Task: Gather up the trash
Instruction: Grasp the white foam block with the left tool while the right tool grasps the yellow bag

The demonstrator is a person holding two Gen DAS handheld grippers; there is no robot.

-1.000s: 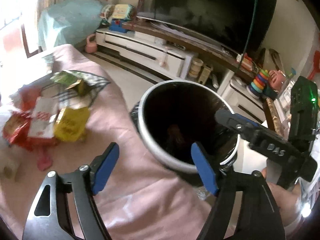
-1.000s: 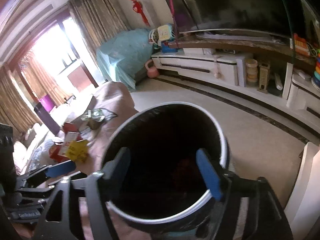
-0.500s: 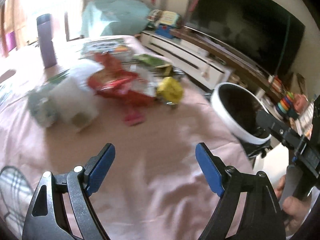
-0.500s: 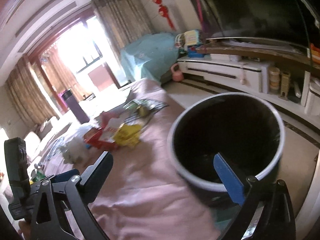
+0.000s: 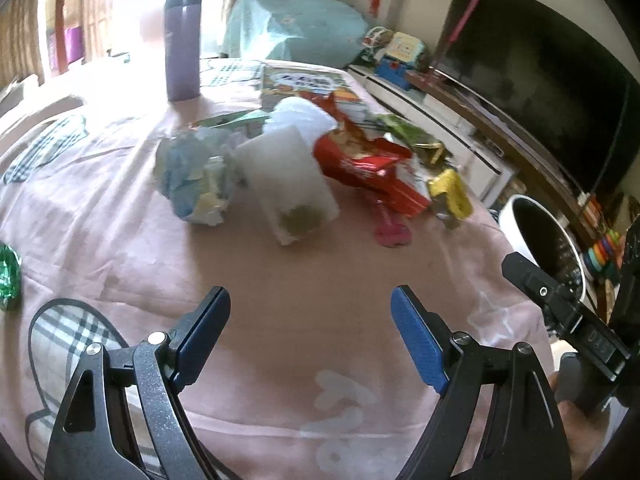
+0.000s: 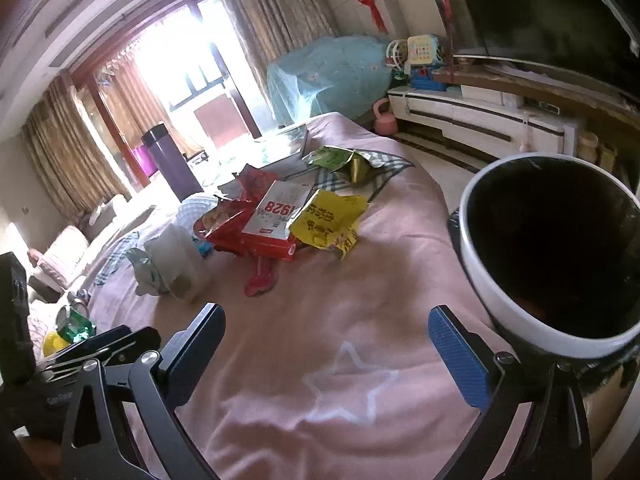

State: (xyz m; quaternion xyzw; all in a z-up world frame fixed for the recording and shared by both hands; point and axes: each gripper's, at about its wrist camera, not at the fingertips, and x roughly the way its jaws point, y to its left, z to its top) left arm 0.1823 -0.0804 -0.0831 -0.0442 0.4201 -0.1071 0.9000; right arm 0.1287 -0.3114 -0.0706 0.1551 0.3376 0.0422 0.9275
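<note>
Both grippers hang over a pink blanket (image 5: pixel 320 344) with nothing between their fingers: the left gripper (image 5: pixel 310 332) has its jaws wide apart, and so does the right gripper (image 6: pixel 326 350). The pile of wrappers (image 5: pixel 360 160) lies at twelve o'clock from the left gripper, well apart from it. The white-rimmed bin (image 6: pixel 556 260) stands at two o'clock from the right gripper, beside the blanket's edge.

Purple flask (image 5: pixel 182 44) on pink cloth (image 5: pixel 304 312)

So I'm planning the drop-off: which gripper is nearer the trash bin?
Right. The right gripper sits right beside the trash bin; the left gripper is farther across the table.
</note>
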